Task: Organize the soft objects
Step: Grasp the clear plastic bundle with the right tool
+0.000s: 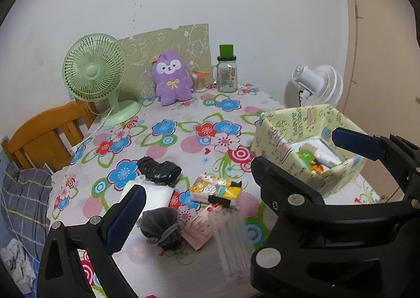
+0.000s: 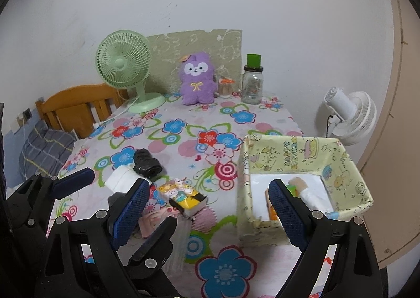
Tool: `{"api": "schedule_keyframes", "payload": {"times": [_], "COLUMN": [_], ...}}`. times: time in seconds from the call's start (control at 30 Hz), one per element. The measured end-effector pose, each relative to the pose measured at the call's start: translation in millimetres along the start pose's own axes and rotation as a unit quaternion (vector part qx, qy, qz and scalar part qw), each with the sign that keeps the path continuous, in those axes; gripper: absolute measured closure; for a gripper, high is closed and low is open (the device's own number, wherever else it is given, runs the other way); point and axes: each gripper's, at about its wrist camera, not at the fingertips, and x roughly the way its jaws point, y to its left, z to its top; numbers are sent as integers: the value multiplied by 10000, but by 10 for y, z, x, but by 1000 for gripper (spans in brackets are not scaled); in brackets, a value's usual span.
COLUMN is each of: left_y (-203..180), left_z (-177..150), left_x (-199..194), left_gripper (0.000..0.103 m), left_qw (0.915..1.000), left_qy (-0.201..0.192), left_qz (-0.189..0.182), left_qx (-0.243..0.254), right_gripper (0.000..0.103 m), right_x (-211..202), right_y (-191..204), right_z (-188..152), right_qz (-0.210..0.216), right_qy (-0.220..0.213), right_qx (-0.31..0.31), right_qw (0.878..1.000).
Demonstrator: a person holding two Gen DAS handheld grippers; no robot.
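The paper-covered box (image 2: 302, 166) is sitting on the table's right side. Left of it, the soft things are waiting: tissue pack (image 1: 214, 187), black bag roll (image 1: 158, 168), maybe a grey pouch (image 1: 161, 227). They are light and squashy; pinching the middle looks best. The left gripper (image 1: 236, 166) and right gripper (image 2: 207, 208) are both hanging spread wide, holding nothing.

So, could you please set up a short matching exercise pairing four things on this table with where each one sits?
Things:
1. plush toy
2. green fan
3. black bag roll
4. paper-lined box

Places:
A. near the front, beside the white packet
B. right side of the table
C. back left corner
D. back, against the patterned board

Pairs: 1-D, 2-C, 3-A, 4-B
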Motion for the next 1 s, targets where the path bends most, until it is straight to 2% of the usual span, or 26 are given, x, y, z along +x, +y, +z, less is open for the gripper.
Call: {"api": "schedule_keyframes", "payload": {"times": [0.6,1.0], "left_y": [247,436], "left_z": [-275,-518], "left_x": [294,546], "left_gripper": [3,4], "left_qw": [9993,9975], "left_qy": [361,664], "left_qz": [69,62], "left_qx": [-68,-220], "right_gripper": [9,10], "right_x": [380,698], "right_y": [222,374], "right_z": [-191,-416], "right_qz": [219,274], "right_qy": [253,582], "right_qx": [-77,-108], "right_qw": [9994,9979]}}
